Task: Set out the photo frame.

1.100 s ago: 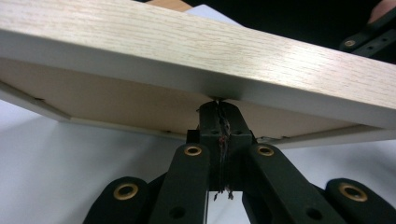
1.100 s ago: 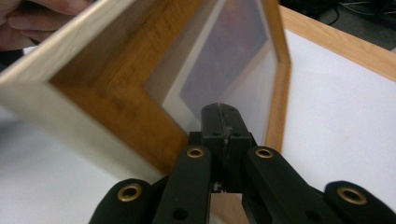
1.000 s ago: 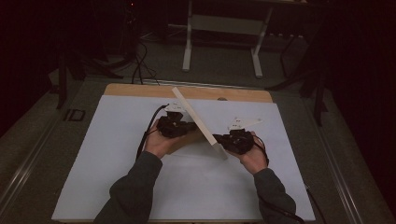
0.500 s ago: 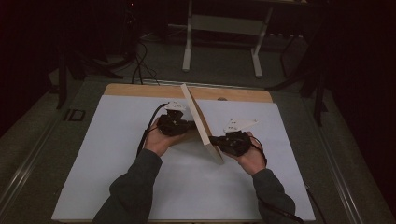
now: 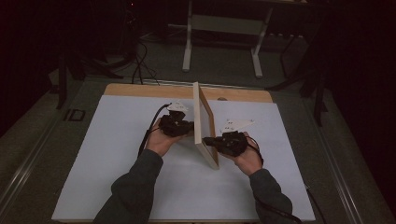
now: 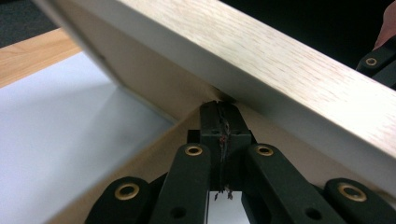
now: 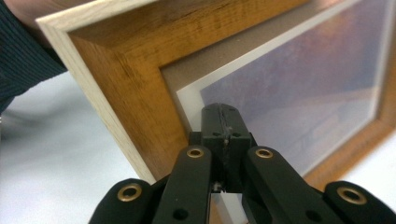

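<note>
**Desk:** What has changed at centre frame?

**Photographer:** The wooden picture frame [image 5: 204, 122] has swung up from a steep lean a second ago and now stands nearly on edge on the white table cover [image 5: 116, 154], its lower corner down near the middle of the high view. I judge it is being turned over or stood up.

**Desk:** And the tongs?

**Photographer:** Both pairs are together. The left gripper [image 5: 188, 127] noses its shut tips against the frame's back; the right gripper [image 5: 208, 140] presses shut tips at the glazed front [image 7: 299, 88]. Neither clamps it; they brace it between them.

**Desk:** Anything unclear?

**Photographer:** The print is a blurred purple wash, and the room beyond the table is too dark to read.
</note>
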A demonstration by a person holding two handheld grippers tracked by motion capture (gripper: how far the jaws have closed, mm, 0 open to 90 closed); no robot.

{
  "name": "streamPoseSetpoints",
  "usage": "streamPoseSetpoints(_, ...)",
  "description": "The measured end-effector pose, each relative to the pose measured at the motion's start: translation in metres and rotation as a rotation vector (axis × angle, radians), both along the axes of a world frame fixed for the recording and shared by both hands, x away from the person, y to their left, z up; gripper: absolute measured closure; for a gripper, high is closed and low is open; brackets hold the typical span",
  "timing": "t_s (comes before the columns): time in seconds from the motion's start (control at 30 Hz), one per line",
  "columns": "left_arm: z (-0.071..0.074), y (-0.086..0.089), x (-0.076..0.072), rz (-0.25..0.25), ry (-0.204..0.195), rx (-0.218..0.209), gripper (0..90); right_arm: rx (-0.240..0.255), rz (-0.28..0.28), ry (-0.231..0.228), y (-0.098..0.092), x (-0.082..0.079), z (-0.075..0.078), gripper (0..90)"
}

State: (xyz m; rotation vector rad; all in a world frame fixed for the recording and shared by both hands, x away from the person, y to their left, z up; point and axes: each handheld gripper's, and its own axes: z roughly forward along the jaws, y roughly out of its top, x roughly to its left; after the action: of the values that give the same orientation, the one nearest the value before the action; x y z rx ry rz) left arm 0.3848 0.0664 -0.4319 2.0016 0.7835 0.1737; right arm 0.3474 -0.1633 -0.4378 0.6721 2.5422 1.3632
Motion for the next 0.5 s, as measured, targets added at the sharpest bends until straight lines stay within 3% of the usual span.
streamPoseSetpoints(0.27, -0.0024, -0.0004, 0.0019, -0.006, 0.005, -0.021, 90.0, -0.002, 0.002, 0.008, 0.0065, 0.0005, 0.0003, 90.0)
streamPoseSetpoints(0.43, -0.0060, -0.0004, 0.0043, -0.035, 0.033, -0.083, 90.0, 0.005, 0.016, 0.012, 0.0094, -0.0003, 0.0011, 90.0)
streamPoseSetpoints(0.5, -0.0068, -0.0005, 0.0047, -0.039, 0.031, -0.087, 90.0, 0.004, 0.014, 0.008, 0.0096, -0.0007, 0.0013, 90.0)
